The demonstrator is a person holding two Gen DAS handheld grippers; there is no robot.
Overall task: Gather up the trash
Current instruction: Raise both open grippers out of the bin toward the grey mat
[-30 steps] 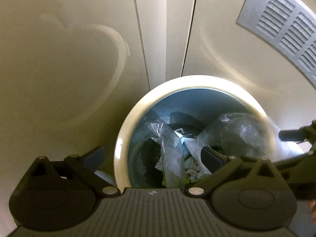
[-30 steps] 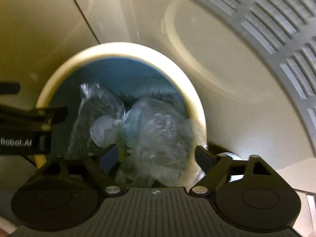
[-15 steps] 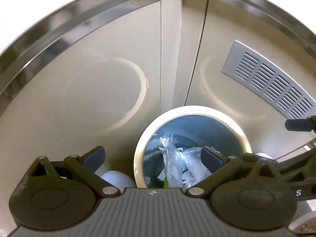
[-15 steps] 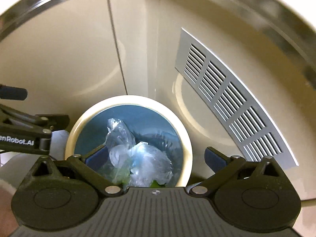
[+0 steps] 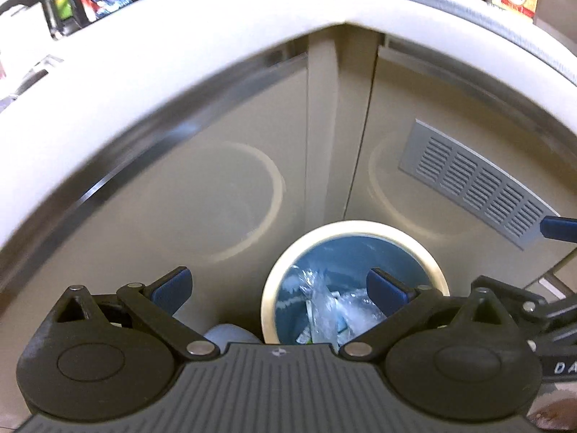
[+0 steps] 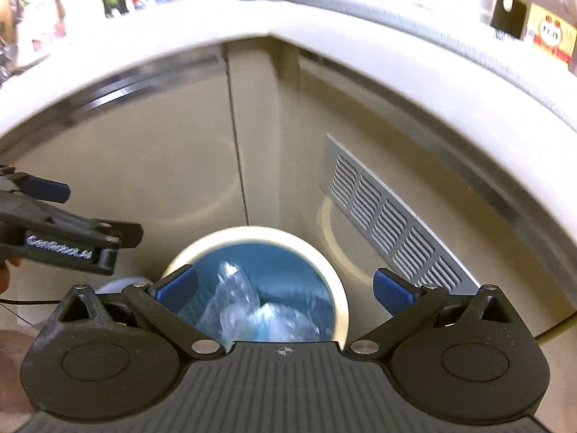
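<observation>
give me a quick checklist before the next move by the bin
1. Left gripper empty, jaws open: ok.
2. Right gripper empty, jaws open: ok.
3. Clear plastic bags inside the bin, below its rim: ok.
4. Nothing hanging over the bin rim: ok where visible; the near rim is hidden.
5. Pale round thing on the floor left of the bin, trash or not: cannot tell.

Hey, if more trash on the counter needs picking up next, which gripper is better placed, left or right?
Probably neither by much. The left gripper and right gripper both hang open and empty above the bin, where the clear plastic trash lies. The counter edge looks about equally far from both.
</observation>
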